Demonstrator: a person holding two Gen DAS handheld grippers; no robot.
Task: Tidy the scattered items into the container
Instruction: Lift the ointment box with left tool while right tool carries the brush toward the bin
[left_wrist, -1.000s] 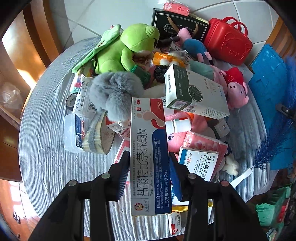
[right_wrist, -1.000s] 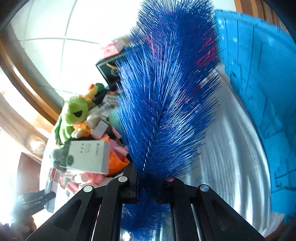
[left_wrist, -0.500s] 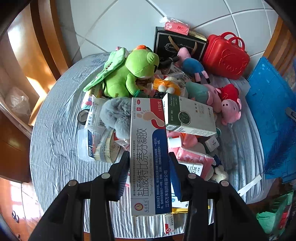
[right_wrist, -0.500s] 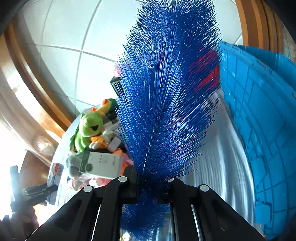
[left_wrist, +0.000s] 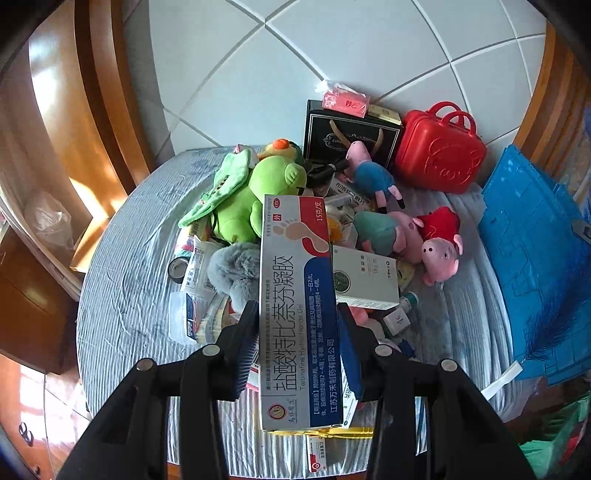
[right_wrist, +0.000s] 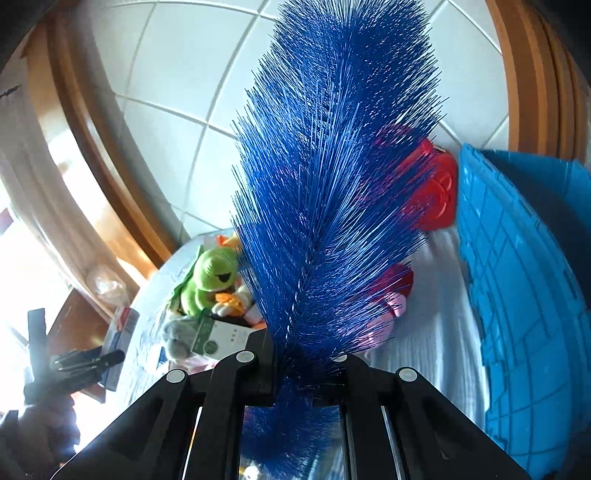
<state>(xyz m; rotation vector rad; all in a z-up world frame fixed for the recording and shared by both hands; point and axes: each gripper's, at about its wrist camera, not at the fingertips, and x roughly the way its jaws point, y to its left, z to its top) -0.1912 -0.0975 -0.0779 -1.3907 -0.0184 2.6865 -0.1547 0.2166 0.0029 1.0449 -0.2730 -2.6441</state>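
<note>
Risking a slip or snag: left gripper (left_wrist: 297, 345) clamping the long medicine box (left_wrist: 295, 295) aloft, well left of the blue crate (left_wrist: 535, 258), right gripper (right_wrist: 304, 363) pinching the blue feather (right_wrist: 332, 184) beside its wall, bristles catching.

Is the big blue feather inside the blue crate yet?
Not yet. The big blue feather is clamped in the right gripper, beside the blue plastic crate, above the table.
</note>
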